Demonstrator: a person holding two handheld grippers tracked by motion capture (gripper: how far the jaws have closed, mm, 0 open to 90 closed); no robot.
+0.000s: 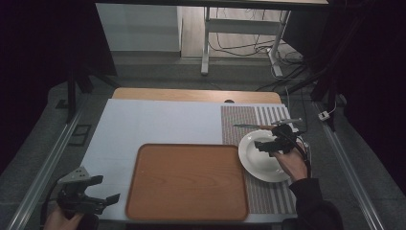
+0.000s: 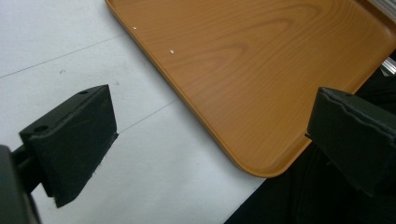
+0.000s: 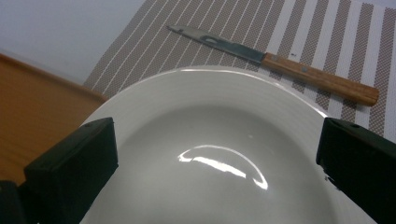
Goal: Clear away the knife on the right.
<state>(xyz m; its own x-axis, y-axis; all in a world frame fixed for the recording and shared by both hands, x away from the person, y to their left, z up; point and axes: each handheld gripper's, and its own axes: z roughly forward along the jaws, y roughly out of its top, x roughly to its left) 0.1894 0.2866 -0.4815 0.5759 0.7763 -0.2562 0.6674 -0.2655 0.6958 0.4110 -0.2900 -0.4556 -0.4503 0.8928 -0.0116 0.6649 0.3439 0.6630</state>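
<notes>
A white plate [image 1: 258, 163] lies on a striped placemat [image 1: 244, 120] at the right of the table. My right gripper [image 1: 266, 145] hovers open over the plate [image 3: 210, 140], its jaws wide apart with nothing between them. Beyond the plate rests a knife [image 3: 275, 60] with a wooden handle, also seen as the knife [image 1: 258, 126] on the mat. An empty wooden tray [image 1: 187, 181] sits in the middle front. My left gripper [image 1: 106, 189] is open near the table's front left corner, beside the tray [image 2: 261, 60] corner.
A white sheet [image 1: 158, 124] covers the table; bare wood shows along the far edge [image 1: 196, 94]. Metal rails [image 1: 48, 158] run along both sides. Desk legs and cables [image 1: 249, 45] stand on the floor beyond.
</notes>
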